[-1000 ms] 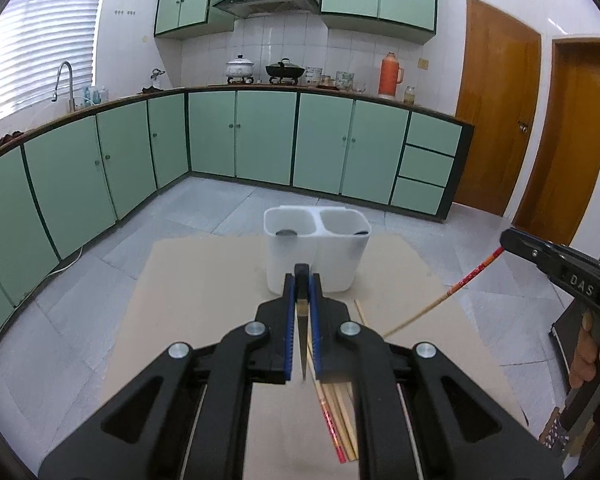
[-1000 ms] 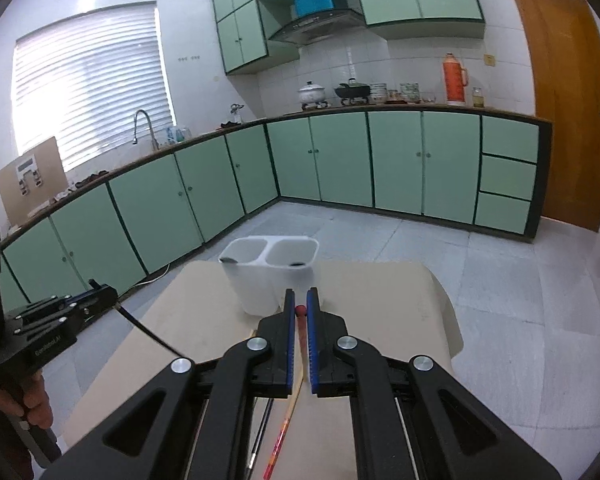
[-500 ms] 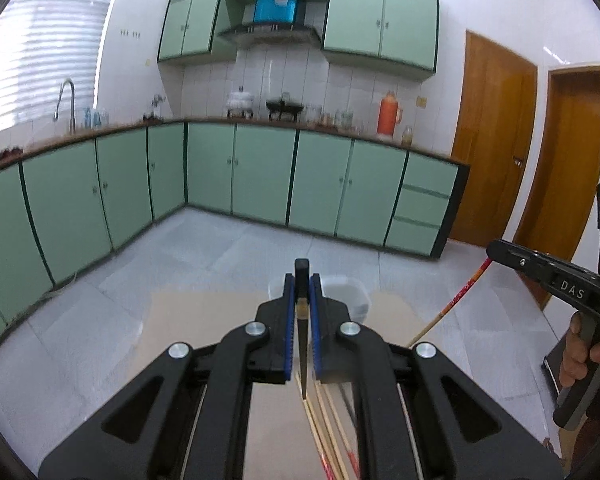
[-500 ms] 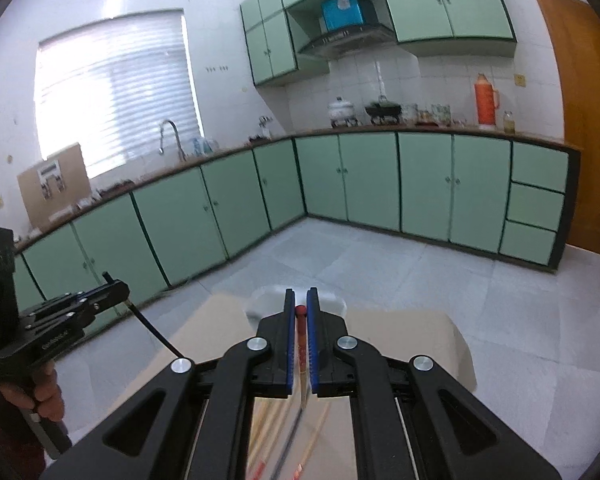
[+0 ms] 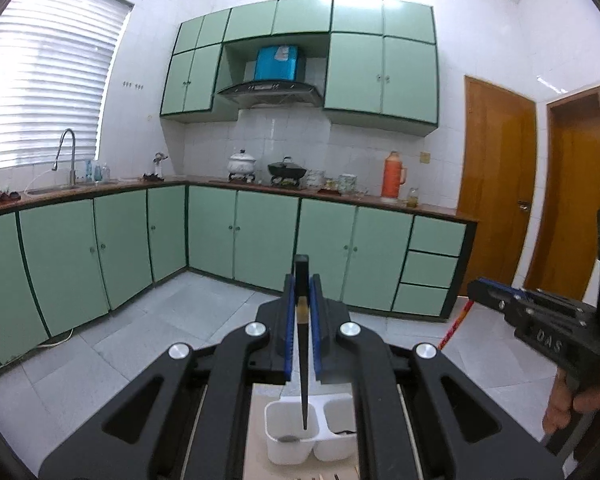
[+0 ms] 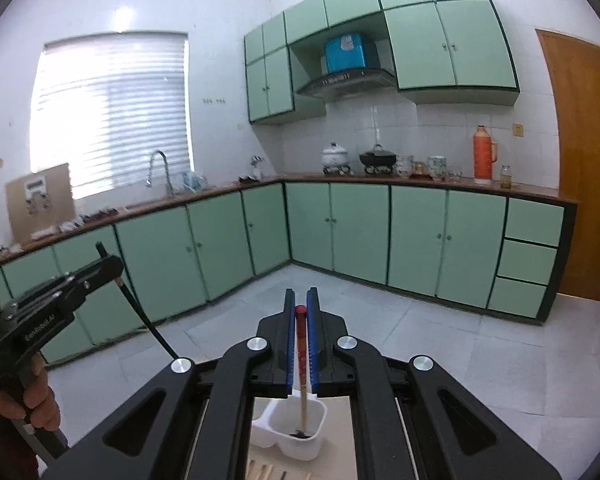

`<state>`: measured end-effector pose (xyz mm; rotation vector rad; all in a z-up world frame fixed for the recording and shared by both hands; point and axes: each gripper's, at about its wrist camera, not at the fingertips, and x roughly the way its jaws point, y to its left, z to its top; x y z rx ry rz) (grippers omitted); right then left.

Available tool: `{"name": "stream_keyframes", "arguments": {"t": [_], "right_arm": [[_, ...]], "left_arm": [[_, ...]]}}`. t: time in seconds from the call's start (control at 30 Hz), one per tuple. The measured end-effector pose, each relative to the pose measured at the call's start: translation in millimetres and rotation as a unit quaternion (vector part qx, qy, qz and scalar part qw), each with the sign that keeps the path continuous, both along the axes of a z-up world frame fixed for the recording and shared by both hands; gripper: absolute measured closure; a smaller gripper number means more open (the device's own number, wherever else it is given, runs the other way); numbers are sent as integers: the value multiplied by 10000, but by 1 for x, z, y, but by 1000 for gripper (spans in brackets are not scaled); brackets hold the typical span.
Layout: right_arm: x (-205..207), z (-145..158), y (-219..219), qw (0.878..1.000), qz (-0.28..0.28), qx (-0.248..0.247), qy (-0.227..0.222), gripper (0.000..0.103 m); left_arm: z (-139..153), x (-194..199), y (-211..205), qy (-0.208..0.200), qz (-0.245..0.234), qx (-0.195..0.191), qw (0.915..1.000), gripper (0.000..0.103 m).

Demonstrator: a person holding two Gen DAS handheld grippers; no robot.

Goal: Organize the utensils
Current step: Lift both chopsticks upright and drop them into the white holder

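Note:
A white two-compartment holder (image 5: 290, 450) stands on a tan table below both grippers; it also shows in the right wrist view (image 6: 315, 416). My left gripper (image 5: 302, 280) is shut on a black chopstick (image 5: 303, 376) that hangs tip-down over the holder's left compartment. My right gripper (image 6: 301, 298) is shut on a red-topped wooden chopstick (image 6: 301, 368) whose tip reaches into the right compartment. Each gripper shows in the other's view, the right one (image 5: 540, 316) and the left one (image 6: 60, 292).
More chopsticks (image 6: 264, 472) lie on the table in front of the holder. Green kitchen cabinets (image 5: 260, 232) line the far walls, with a tiled floor between. Wooden doors (image 5: 496, 188) stand at the right.
Both grippers have risen and tipped up with their chopsticks, which now hang almost upright over the holder. The holder has dropped to the bottom of both views.

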<state>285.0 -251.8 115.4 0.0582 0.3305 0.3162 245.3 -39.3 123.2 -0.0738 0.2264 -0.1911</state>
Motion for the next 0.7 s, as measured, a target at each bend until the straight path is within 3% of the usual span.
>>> {"name": "stream_keyframes", "arguments": {"t": [0.1,0.3,0.47,0.5,0.63,0.7], "right_arm": [[18,-25,7,9999,-90,-57,114,98],[39,-64,11,9990,-62,-37,437,97],[44,-89,11,9971,11,-145,750,96],[42,-91,11,9969,12,-138,774,94],[30,-100,6,9969,-30,-25,790,74],[19,-102,3,9973,-65,48,733,63]], "left_arm": [[-21,24,-6,97,129,26,9999,97],[-67,62,-10,758,110,247,9968,97],[-98,67,0,1165,82,350,9925,95],[-102,65,3,1185,91,328,9924,92],[-109,48,16,1079,156,264,9937,60],[-111,39,18,1014,168,274,9943,55]]}}
